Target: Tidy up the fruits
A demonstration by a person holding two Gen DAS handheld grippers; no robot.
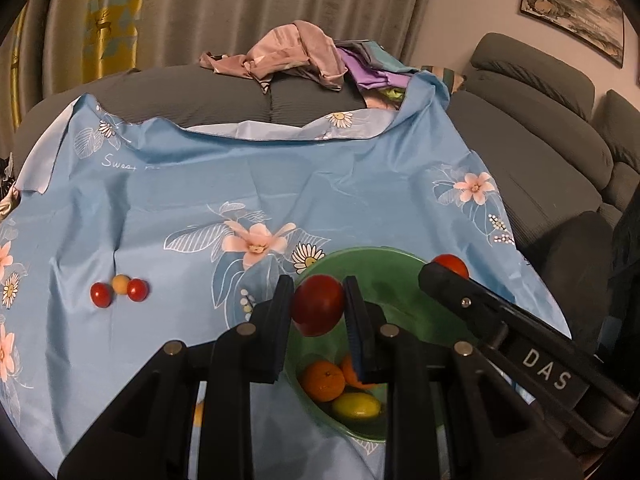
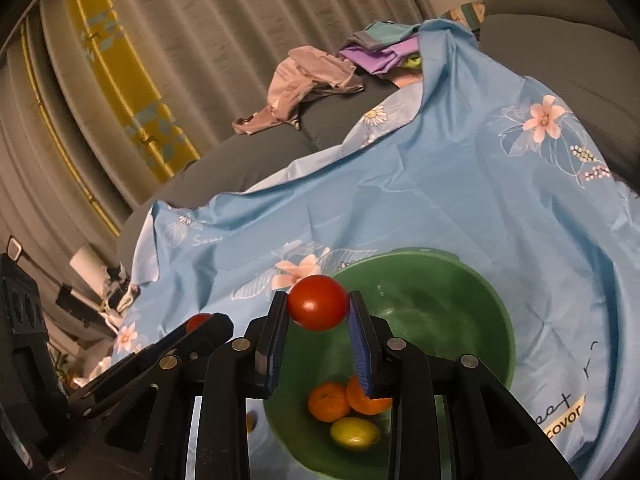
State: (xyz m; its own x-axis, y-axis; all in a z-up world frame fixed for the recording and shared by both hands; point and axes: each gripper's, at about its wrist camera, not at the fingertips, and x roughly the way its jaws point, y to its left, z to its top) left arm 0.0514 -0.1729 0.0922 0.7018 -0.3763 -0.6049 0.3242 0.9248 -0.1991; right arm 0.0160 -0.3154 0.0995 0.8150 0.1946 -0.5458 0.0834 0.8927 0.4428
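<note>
My left gripper (image 1: 318, 304) is shut on a red tomato (image 1: 318, 305), held over the near left rim of the green bowl (image 1: 400, 272). My right gripper (image 2: 319, 308) is shut on another red tomato (image 2: 319, 307) above the same green bowl (image 2: 460, 300). Two oranges (image 2: 329, 402) and a yellow lemon (image 2: 355, 432) lie in the bowl's bottom. In the left wrist view the right gripper (image 1: 444, 270) comes in from the right with its tomato (image 1: 452, 265). Two small red fruits (image 1: 138, 290) and a small yellow one (image 1: 120, 283) sit together on the blue cloth at the left.
The blue flowered cloth (image 1: 280, 184) covers a grey sofa seat (image 1: 224, 92). Crumpled pink and purple clothes (image 1: 288, 54) lie at the back. Grey sofa cushions (image 1: 540, 148) rise on the right, curtains (image 1: 240, 4) hang behind. In the right wrist view, dark equipment (image 2: 24, 312) stands at the left.
</note>
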